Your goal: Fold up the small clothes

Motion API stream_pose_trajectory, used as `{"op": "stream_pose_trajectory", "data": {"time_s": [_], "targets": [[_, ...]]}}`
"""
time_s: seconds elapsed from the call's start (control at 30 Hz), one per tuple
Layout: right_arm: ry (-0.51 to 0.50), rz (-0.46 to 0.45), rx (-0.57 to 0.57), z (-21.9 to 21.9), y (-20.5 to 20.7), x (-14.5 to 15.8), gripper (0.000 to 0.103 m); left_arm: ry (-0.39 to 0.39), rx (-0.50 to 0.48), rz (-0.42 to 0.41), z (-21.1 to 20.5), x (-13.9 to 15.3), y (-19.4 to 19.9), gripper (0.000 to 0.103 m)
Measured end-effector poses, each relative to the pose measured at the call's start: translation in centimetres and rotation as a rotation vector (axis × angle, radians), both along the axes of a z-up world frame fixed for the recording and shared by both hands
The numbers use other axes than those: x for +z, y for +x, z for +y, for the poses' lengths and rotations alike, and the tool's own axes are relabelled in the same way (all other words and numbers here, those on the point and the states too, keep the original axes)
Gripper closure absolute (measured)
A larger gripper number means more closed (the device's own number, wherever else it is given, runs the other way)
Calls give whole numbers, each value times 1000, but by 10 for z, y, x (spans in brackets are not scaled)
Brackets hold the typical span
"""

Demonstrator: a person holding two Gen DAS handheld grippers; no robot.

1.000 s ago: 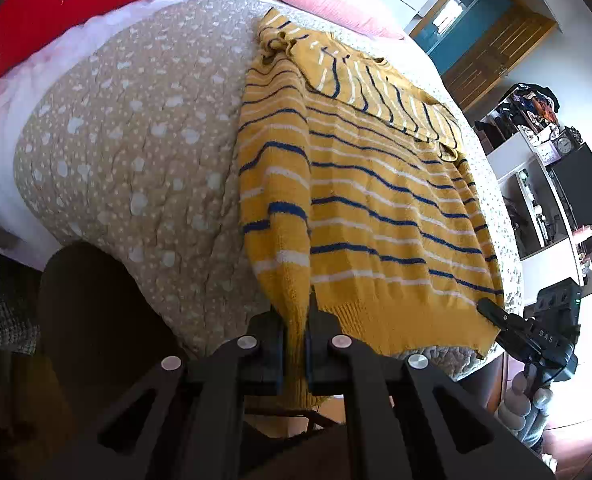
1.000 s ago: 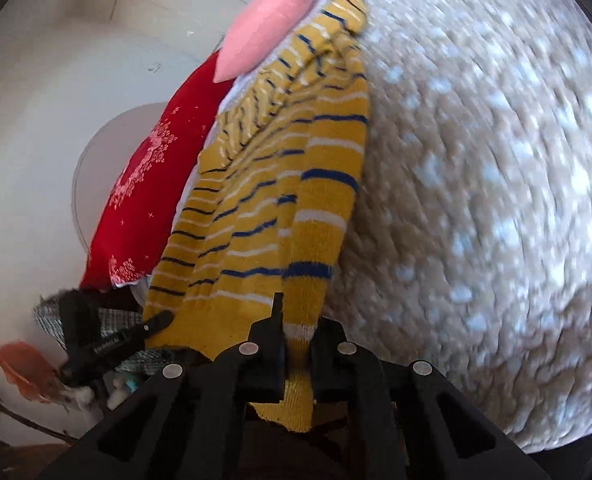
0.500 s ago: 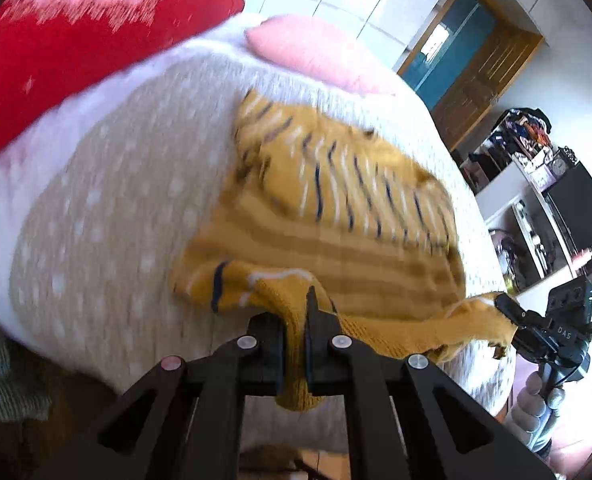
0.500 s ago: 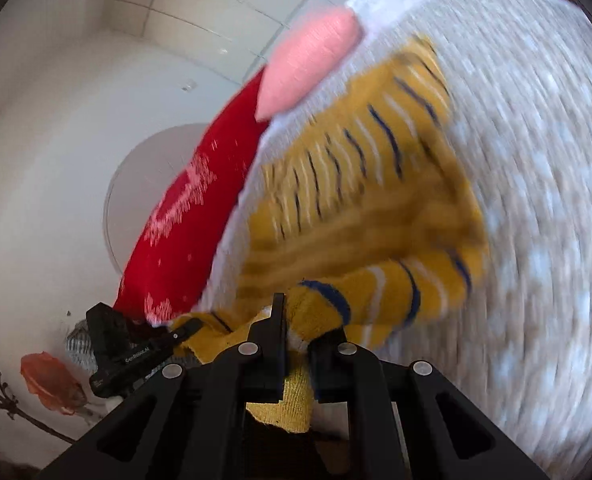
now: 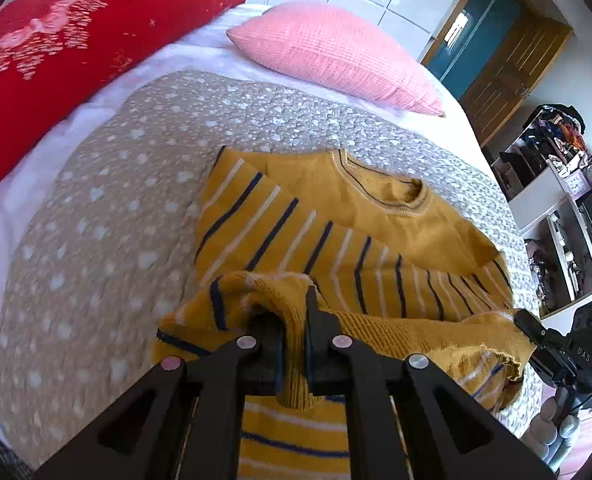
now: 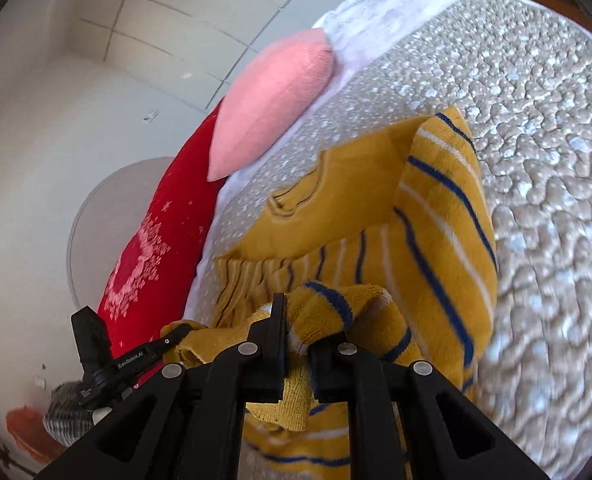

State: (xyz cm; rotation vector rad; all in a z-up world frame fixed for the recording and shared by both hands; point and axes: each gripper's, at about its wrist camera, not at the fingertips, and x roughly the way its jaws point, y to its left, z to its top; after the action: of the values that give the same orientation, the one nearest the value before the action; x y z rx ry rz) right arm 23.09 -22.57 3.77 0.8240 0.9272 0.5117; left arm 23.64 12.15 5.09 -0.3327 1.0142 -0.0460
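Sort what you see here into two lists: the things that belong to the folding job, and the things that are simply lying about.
Part of the job:
- yellow striped sweater
- left gripper, shut on its hem
- right gripper, shut on its hem
- spotted quilt it lies on

Lying about:
- pink pillow
- red cushion
- cluttered shelves

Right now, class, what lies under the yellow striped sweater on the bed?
The sweater lies on a beige spotted quilt, seen all around it. The quilt directly beneath is covered, so anything there is hidden.
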Motion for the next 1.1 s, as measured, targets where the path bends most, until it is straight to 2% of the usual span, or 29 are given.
{"op": "stream_pose_trajectory", "data": {"time_s": [0.1, 0.13, 0.3, 0.4, 0.5, 0.57, 0.6, 0.73, 0.87, 0.93, 1.03, 1.1], "targets": [[69, 53, -32, -7, 25, -16, 90, -28, 9, 28, 2, -12, 23, 95], [100, 72, -42, -10, 30, -21, 87, -51, 18, 34, 4, -16, 29, 94], [241, 159, -105, -21, 58, -48, 78, -211, 51, 66, 22, -35, 57, 90], [306, 165, -125, -23, 70, -53, 74, -296, 67, 71, 31, -41, 67, 82], [397, 165, -153, -28, 79, -57, 62, -410, 102, 68, 44, -46, 72, 71], [443, 171, -181, -30, 83, -60, 56, -475, 156, 49, 58, -45, 73, 60], [449, 173, -196, -32, 86, -60, 55, -488, 178, 41, 63, -43, 72, 59], [401, 155, -211, -34, 91, -49, 45, -438, 225, 26, 78, -31, 67, 58], [296, 99, -230, -40, 90, -20, 38, -296, 219, 13, 79, -12, 46, 54], [229, 68, -212, -37, 84, -6, 37, -234, 203, -1, 76, -3, 34, 52], [61, 9, -102, -9, 70, 23, 37, -130, 156, -35, 67, 5, 12, 52], [-67, -24, -7, 21, 59, 37, 44, -53, 114, -47, 55, 3, -1, 52]]}}
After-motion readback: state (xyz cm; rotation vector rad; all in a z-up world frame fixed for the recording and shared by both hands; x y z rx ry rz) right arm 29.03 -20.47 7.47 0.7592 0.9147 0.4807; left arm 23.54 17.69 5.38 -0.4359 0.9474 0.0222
